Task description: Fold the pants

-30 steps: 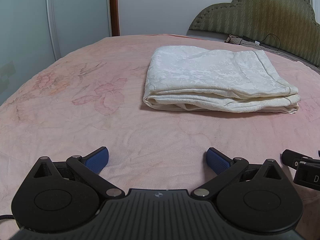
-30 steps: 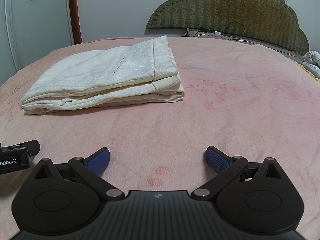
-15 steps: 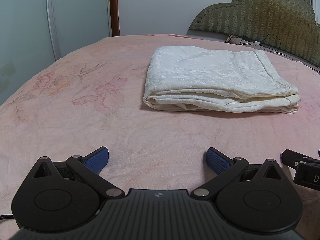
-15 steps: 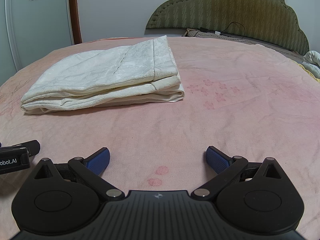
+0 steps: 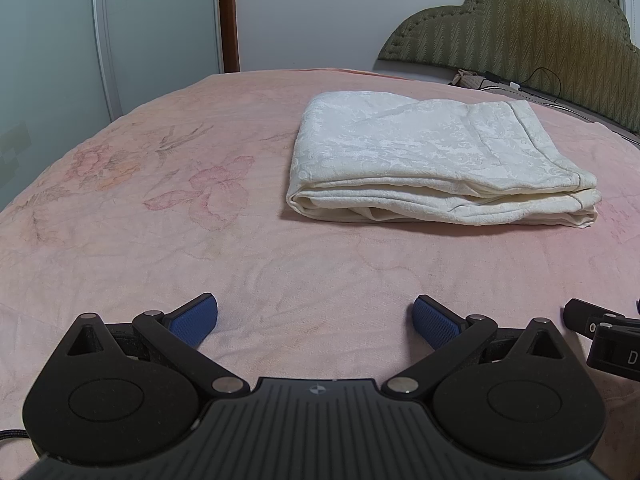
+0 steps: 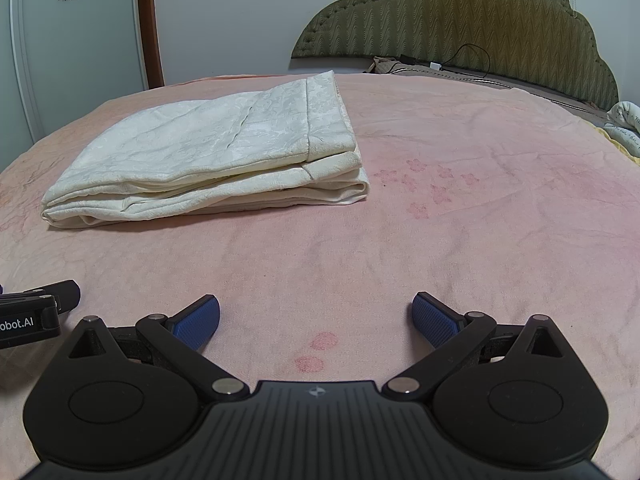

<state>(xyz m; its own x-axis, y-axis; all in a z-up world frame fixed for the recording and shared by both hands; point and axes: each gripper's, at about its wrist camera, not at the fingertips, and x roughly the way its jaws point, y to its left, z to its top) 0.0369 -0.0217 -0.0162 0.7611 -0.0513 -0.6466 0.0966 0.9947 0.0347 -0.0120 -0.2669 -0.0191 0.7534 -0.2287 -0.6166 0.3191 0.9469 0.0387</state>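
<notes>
The cream-white pants (image 5: pixel 432 160) lie folded in a flat stack on the pink bedspread (image 5: pixel 160 240). In the right wrist view the pants (image 6: pixel 208 156) sit at upper left. My left gripper (image 5: pixel 316 320) is open and empty, low over the bedspread, well short of the pants. My right gripper (image 6: pixel 316 318) is open and empty too, to the right of the stack and apart from it. Part of the right gripper (image 5: pixel 600 336) shows at the left view's right edge. Part of the left gripper (image 6: pixel 32 312) shows at the right view's left edge.
A green padded headboard (image 6: pixel 460 12) stands behind the bed, with a cable and charger (image 6: pixel 436 65) at its foot. A wardrobe door (image 5: pixel 52 40) and a wooden door frame (image 5: pixel 228 16) are to the left. Bedding (image 6: pixel 624 124) lies at the far right edge.
</notes>
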